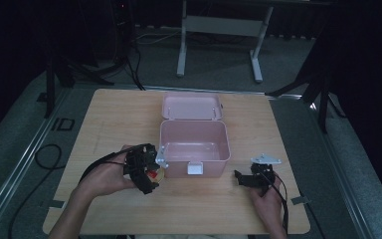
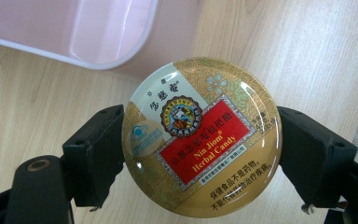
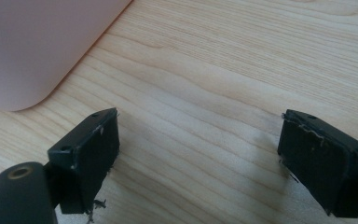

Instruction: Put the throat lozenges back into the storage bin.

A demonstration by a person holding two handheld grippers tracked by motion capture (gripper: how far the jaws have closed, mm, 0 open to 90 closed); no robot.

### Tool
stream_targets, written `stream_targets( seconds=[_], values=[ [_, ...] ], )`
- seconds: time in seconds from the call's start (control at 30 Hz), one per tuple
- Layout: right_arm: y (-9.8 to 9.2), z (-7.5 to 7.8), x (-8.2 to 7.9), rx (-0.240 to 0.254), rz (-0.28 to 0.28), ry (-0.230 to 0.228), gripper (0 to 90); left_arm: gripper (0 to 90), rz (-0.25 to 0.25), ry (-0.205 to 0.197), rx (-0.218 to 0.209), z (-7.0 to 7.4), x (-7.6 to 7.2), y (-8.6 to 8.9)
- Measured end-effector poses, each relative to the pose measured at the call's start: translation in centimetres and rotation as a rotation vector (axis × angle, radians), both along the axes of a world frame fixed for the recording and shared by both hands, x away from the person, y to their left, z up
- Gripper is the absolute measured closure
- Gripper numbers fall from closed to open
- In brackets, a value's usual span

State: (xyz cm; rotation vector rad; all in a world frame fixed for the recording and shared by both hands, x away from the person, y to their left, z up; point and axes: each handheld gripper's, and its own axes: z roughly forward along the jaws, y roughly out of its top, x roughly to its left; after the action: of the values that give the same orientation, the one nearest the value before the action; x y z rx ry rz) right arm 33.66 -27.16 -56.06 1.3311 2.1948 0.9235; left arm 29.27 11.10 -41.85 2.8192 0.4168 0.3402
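A round gold candy tin (image 2: 200, 137) with a red label sits between the two black jaws of my left gripper (image 2: 200, 154), which is shut on it. In the high view that left gripper (image 1: 151, 175) hovers just off the front left corner of the open pink box (image 1: 194, 162), and the tin (image 1: 152, 175) shows as a red spot. My right gripper (image 3: 198, 158) stands open over bare wood with nothing between its jaws. From above, the right gripper (image 1: 238, 178) rests to the right of the box front.
The pink box's lid (image 1: 191, 107) lies open toward the back and its inside looks empty. The wooden table (image 1: 109, 119) has free room left, right and in front of the box. A corner of the box (image 3: 37, 51) is close to the right gripper.
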Motion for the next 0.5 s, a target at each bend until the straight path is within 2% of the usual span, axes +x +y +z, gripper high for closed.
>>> stream_targets(
  seconds=[0.27,0.5],
  values=[
    [0.0,0.0,0.0,0.000,0.000,0.000,12.4,20.5,0.025,-0.017,-0.012,0.7,0.3,0.7],
    [0.0,0.0,0.0,0.000,0.000,0.000,12.4,20.5,0.028,-0.024,-0.019,1.4,0.7,1.0]
  ],
)
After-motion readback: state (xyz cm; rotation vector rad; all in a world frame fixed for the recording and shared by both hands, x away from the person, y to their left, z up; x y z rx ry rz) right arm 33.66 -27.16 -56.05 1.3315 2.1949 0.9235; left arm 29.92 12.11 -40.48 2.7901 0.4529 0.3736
